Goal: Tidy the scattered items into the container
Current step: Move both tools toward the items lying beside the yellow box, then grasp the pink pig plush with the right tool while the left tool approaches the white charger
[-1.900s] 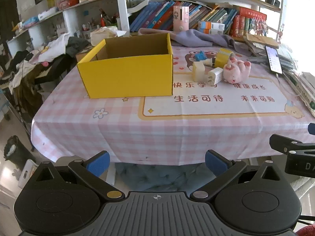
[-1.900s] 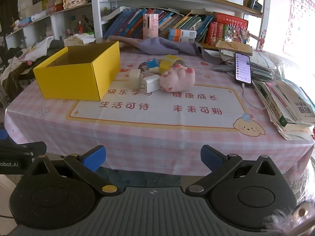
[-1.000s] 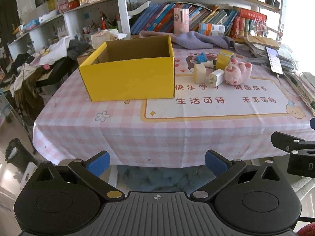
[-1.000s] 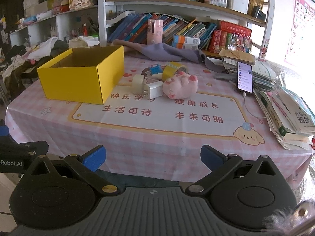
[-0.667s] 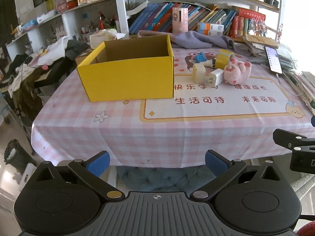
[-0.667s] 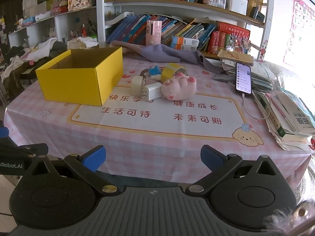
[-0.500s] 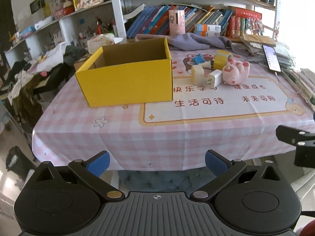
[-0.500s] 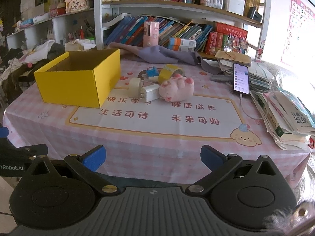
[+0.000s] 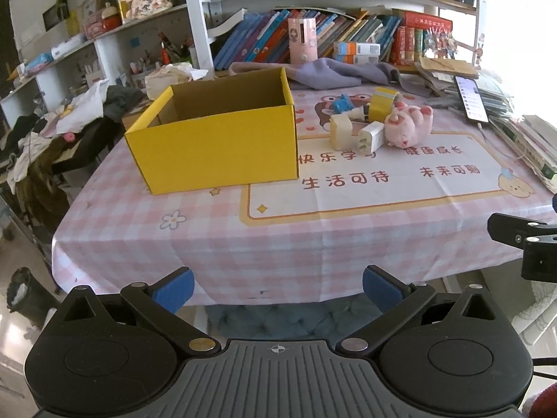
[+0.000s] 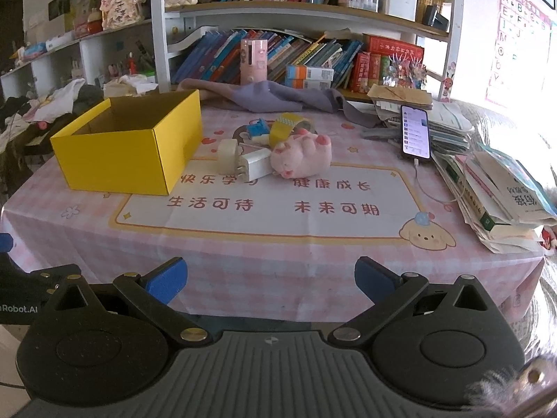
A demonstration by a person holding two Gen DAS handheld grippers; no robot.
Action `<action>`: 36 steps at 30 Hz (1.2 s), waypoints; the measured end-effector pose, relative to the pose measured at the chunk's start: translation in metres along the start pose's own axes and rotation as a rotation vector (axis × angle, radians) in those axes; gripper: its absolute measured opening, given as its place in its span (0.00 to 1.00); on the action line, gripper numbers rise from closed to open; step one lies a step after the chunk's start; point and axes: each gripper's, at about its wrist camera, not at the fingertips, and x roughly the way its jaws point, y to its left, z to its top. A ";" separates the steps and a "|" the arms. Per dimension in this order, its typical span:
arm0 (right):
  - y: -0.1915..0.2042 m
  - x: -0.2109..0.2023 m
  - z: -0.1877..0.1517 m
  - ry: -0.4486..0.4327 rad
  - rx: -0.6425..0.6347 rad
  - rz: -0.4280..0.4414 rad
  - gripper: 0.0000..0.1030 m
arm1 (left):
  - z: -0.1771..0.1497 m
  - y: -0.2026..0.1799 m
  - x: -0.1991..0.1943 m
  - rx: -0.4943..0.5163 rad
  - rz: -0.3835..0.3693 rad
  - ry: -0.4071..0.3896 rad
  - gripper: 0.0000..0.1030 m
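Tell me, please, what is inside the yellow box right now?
The yellow box shows only bare brown inner walls. Its front wall hides the floor in both views, so I cannot say whether it is empty.

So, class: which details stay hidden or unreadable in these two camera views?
- Floor of the yellow cardboard box: both views, hidden by its front walls.
- Small blue toy: both views, partly behind the yellow tape roll; shape unclear.
- Smartphone screen text: too small.
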 end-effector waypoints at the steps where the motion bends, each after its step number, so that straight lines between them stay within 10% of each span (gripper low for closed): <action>1: 0.000 0.000 0.000 0.002 -0.002 0.001 1.00 | 0.001 0.000 0.001 -0.002 -0.004 -0.002 1.00; 36: -0.045 0.069 0.048 -0.010 0.062 -0.040 1.00 | 0.065 -0.044 0.074 0.092 -0.205 -0.040 1.00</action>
